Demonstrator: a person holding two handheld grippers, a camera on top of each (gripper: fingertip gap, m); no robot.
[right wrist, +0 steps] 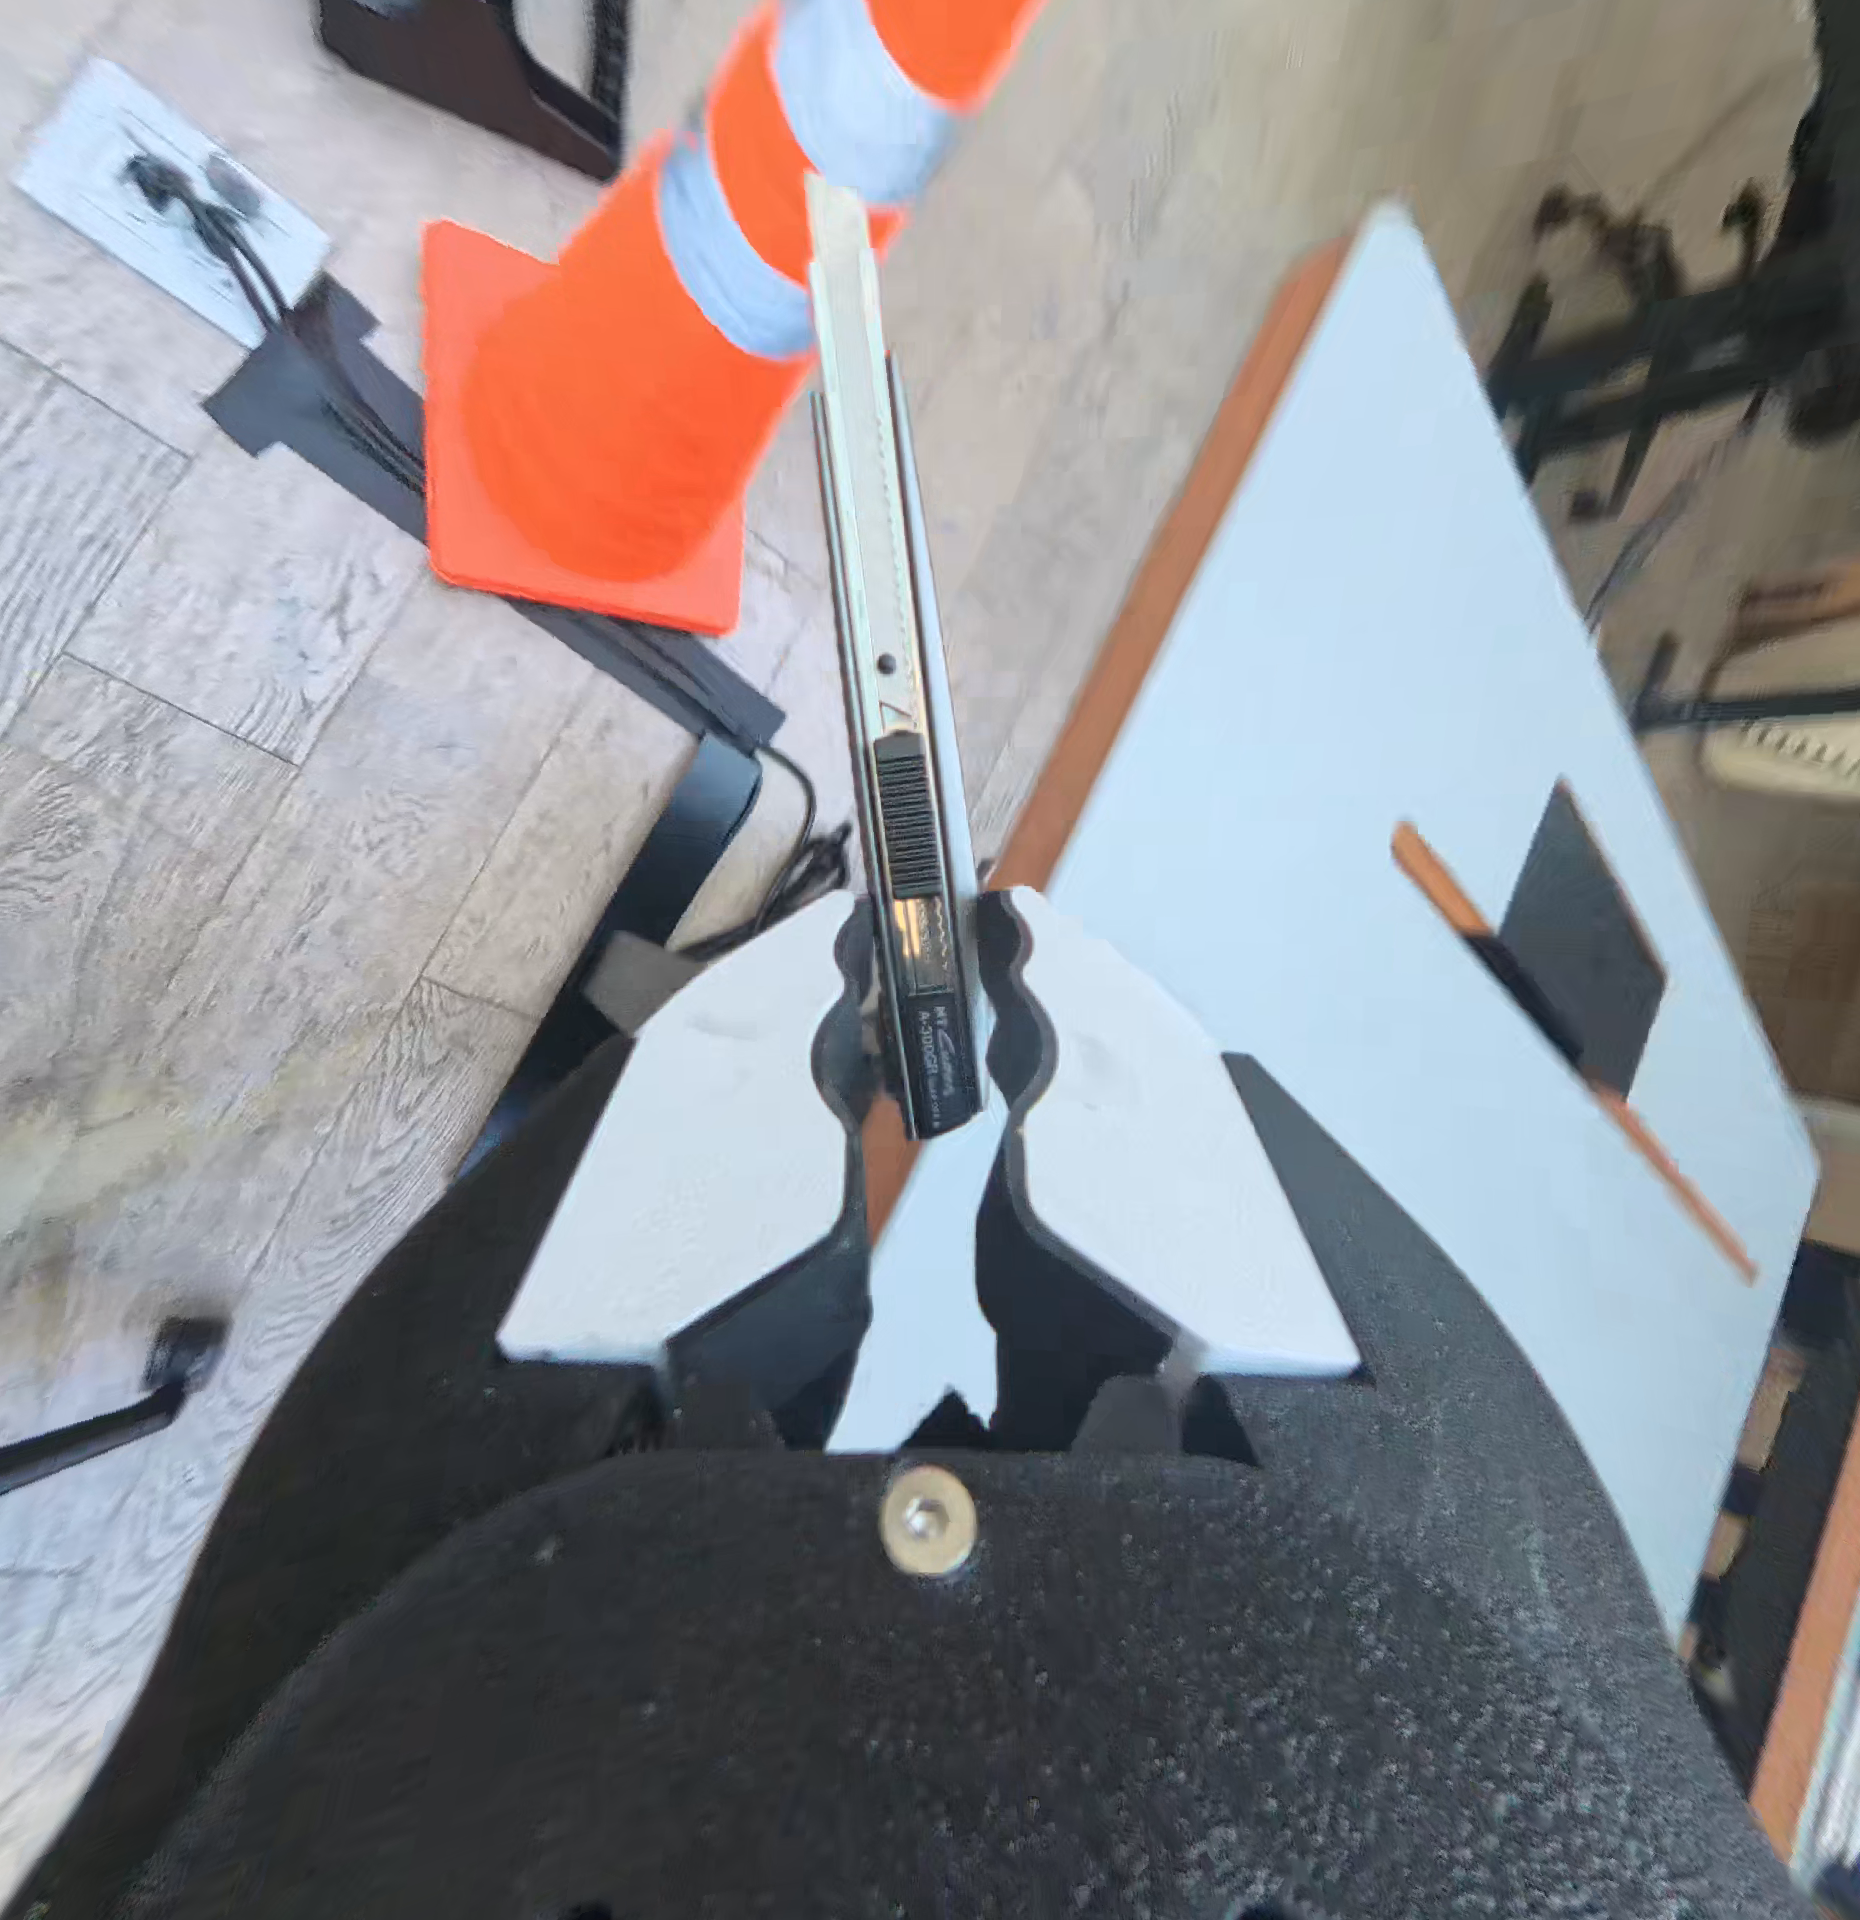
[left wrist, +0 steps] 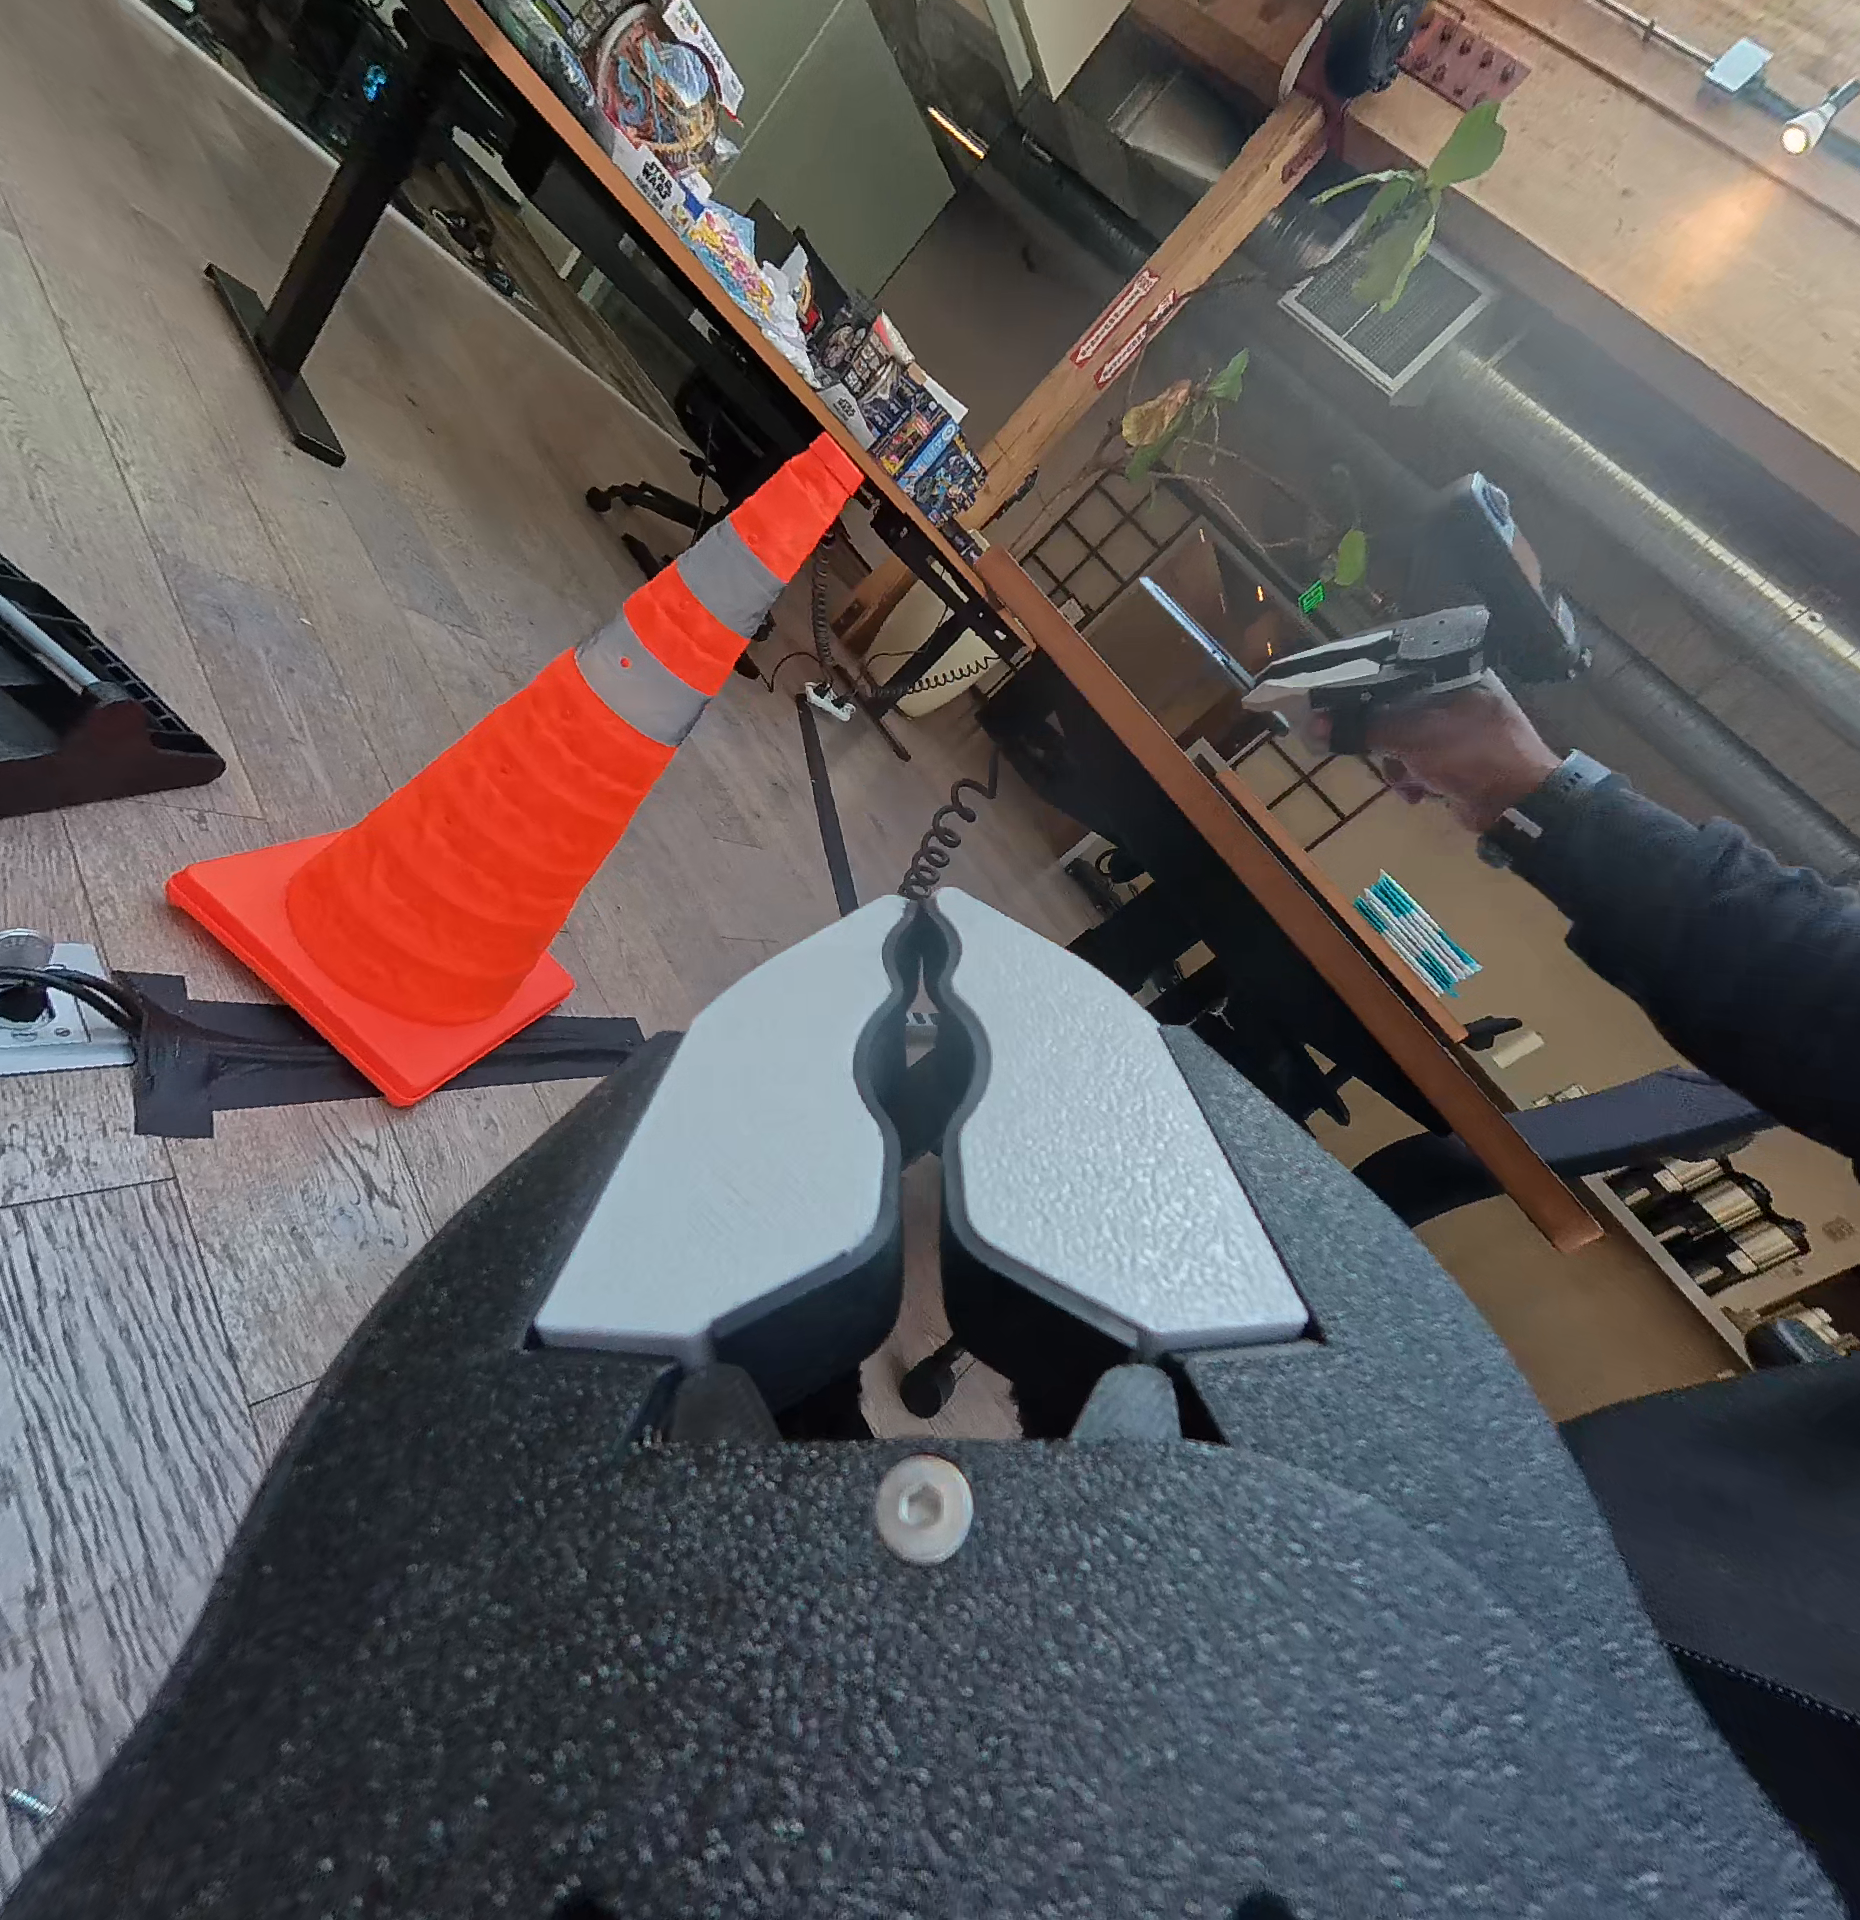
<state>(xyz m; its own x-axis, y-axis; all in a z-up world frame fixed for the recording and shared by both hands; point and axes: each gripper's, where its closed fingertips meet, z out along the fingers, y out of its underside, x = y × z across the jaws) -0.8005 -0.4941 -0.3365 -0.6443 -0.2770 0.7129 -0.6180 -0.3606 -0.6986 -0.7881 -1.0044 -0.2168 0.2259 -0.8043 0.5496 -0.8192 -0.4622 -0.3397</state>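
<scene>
Left tongs (left wrist: 921, 914) closed on nothing; right tongs (right wrist: 921, 997) gripping a utility knife (right wrist: 884, 665).

In the left wrist view an orange cone (left wrist: 469, 831) with grey bands stands on the wood floor (left wrist: 126, 520) to the left, its base on black tape (left wrist: 282, 1060) beside a white power strip (left wrist: 32, 997). The left tongs' tips meet in mid-air, well above the floor. To the right runs the wood-edged counter (left wrist: 1269, 831), and farther right a hand (left wrist: 1456, 758) holds the right tongs up in the air. In the right wrist view, the metal knife with a black slider points forward toward the cone, its rear end pressed between both pads, above the floor beside a white counter (right wrist: 1373, 623).
</scene>
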